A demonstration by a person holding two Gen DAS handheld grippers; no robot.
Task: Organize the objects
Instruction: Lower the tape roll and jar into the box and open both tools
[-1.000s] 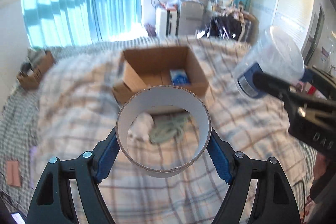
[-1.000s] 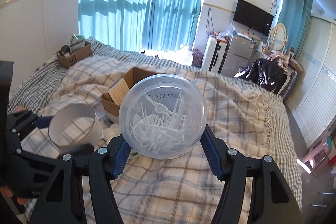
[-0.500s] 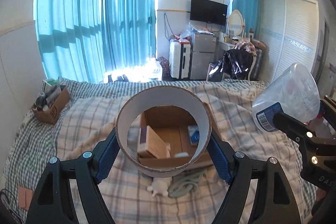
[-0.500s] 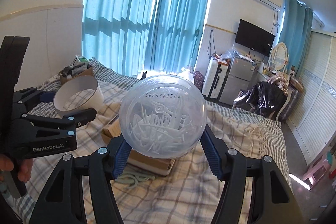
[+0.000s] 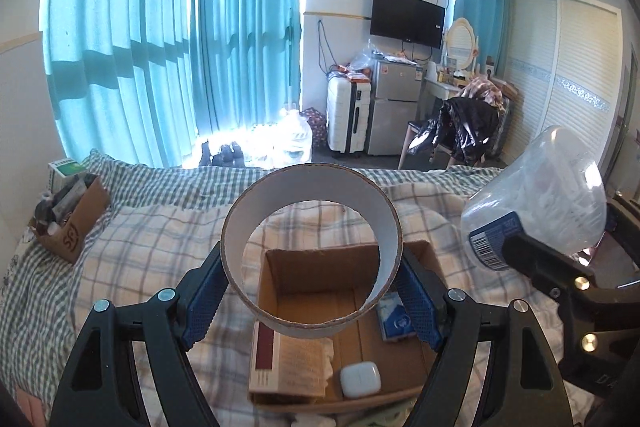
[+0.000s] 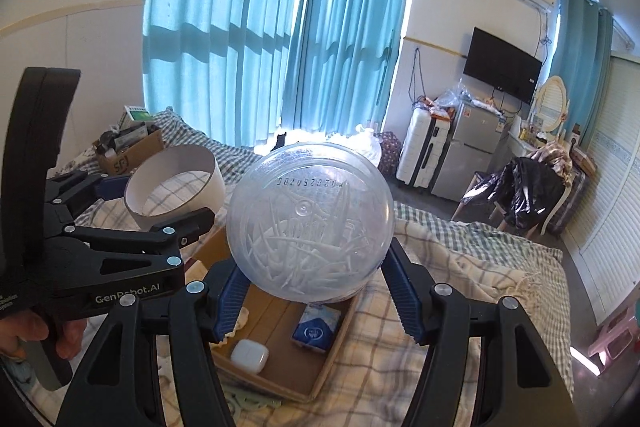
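Observation:
My left gripper (image 5: 312, 303) is shut on a white cardboard tape ring (image 5: 308, 183) and holds it above an open cardboard box (image 5: 340, 263) on the bed. My right gripper (image 6: 312, 291) is shut on a clear plastic tub of cotton swabs (image 6: 310, 223), also over the box (image 6: 280, 379). The tub shows at the right in the left wrist view (image 5: 536, 203), the ring at the left in the right wrist view (image 6: 176, 183). The box holds a white earbud case (image 5: 360, 379), a blue tissue pack (image 5: 394, 319) and a brown carton (image 5: 288, 367).
The bed has a plaid blanket (image 5: 152, 251). A second cardboard box of clutter (image 5: 72, 223) sits at its far left corner. Pale green cord (image 6: 248, 401) lies at the near side of the open box. A suitcase, fridge and chair stand beyond the bed.
Both grippers have risen and moved forward over the open box, which now lies low and close in both views. The ring and tub stay gripped.

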